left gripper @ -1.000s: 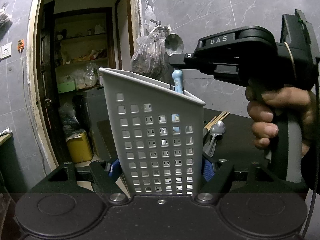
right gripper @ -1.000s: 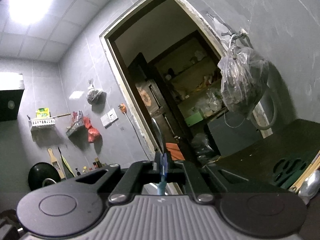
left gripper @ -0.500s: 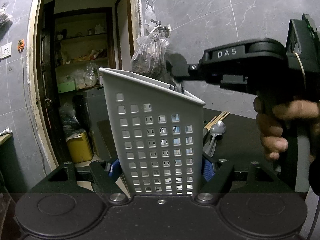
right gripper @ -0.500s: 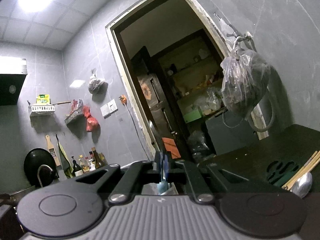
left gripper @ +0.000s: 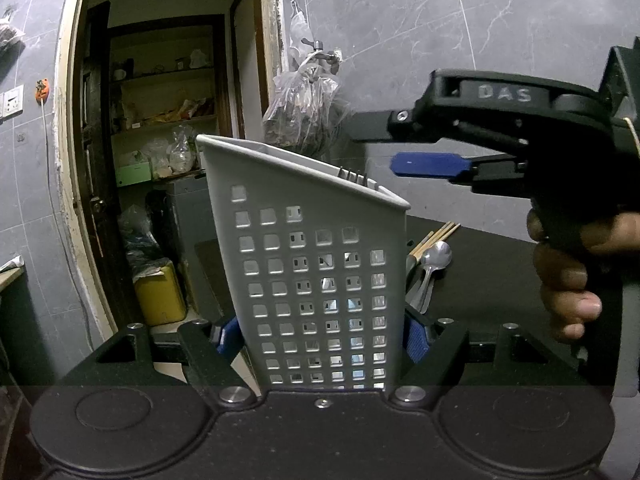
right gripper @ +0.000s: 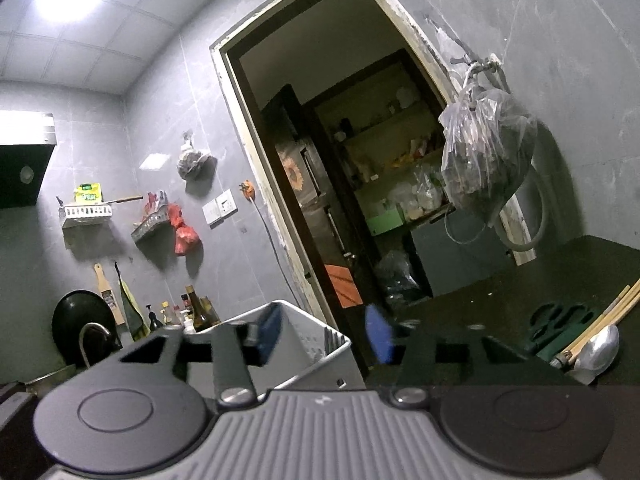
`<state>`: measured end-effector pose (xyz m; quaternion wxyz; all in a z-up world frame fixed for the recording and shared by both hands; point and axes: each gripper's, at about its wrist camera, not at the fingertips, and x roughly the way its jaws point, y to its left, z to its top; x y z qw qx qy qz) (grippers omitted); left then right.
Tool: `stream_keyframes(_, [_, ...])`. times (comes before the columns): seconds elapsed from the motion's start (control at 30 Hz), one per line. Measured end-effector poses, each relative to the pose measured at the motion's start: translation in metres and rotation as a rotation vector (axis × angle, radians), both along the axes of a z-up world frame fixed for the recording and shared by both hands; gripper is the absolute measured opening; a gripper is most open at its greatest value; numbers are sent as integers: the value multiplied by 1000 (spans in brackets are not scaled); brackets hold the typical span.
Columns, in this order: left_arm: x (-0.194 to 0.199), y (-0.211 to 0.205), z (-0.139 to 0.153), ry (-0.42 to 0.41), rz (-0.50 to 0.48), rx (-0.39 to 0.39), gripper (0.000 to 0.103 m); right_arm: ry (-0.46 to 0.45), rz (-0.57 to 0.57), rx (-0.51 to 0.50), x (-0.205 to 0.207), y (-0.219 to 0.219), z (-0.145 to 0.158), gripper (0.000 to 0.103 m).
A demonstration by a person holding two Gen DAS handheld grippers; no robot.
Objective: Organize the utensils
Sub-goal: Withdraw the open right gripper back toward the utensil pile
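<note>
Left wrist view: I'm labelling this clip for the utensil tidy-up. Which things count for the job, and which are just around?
For the job:
grey utensil caddy, clamped in the left gripper
right gripper, jaws just opened, nothing between them
fork tines in the caddy
spoon and chopsticks on the counter

Just around:
hanging plastic bag
yellow container
pantry shelves

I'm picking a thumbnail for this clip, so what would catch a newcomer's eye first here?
The white slotted caddy fills the middle of the left wrist view, clamped between the left gripper with its blue-padded fingers. Above and right of it the right gripper, in a person's hand, has just opened with nothing between its fingers. Behind the caddy, a spoon and chopsticks lie on the dark counter.
</note>
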<state>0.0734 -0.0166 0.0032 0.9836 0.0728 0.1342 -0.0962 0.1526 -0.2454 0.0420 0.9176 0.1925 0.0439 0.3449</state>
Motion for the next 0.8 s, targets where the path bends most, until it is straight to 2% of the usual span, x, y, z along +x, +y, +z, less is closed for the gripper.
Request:
stream_keyframes(0.17, [0,0,0,0,0,0,78,-18,-24,8,-9,-9,-2,84])
stream_keyframes(0.33, [0,0,0,0,0,0,78,-18,-73,32,-19,-23,-8,102])
stream_keyframes(0.6, [0,-1,0,0,0,2,78,104,-181,70,-22,-46,-30,103])
stream_keyframes(0.8, [0,-1,0,0,1,4,78,174,-244,46,-19,-51,-45,103])
